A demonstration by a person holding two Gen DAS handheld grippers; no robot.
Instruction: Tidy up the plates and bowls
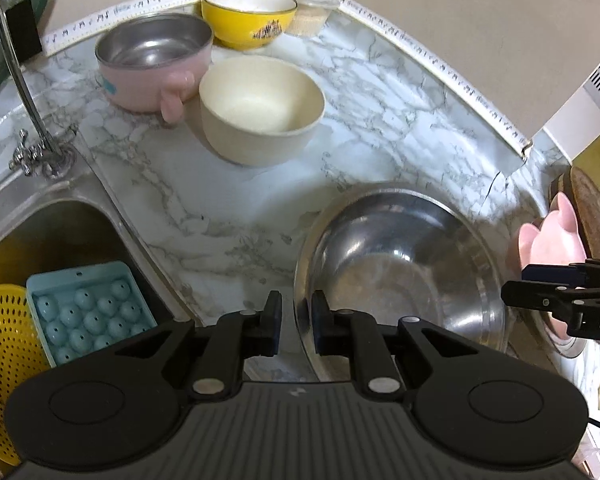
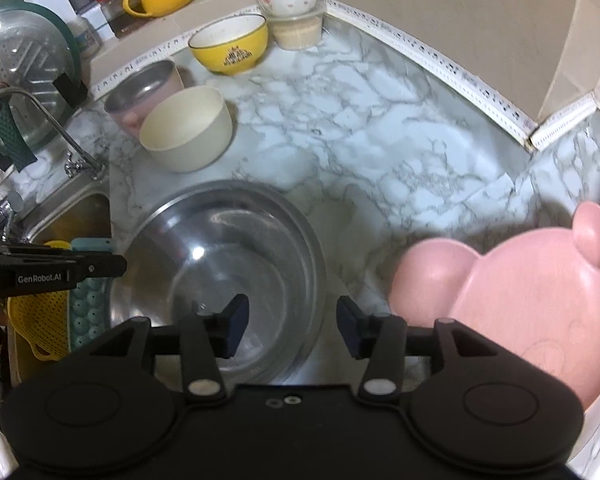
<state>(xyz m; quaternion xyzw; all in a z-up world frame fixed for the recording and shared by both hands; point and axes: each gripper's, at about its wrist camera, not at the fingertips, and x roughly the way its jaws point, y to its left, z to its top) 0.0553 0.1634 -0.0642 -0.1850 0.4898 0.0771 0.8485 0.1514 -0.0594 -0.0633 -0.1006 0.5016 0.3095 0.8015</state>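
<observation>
The large steel bowl point(image 2: 220, 280) is sitting on the marble counter point(image 1: 380, 120) beside the sink point(image 1: 60, 220). The right gripper point(image 2: 288, 328) is hanging above its rim with the jaws apart and nothing between them. The left gripper point(image 1: 296, 328) is almost closed around the bowl's near rim, but whether the pads are really pressing I cannot tell. The pink animal plate point(image 2: 540, 300) is lying just beside. A thin rim is slipping easily, I think, and the bowl could knock the plate.
</observation>
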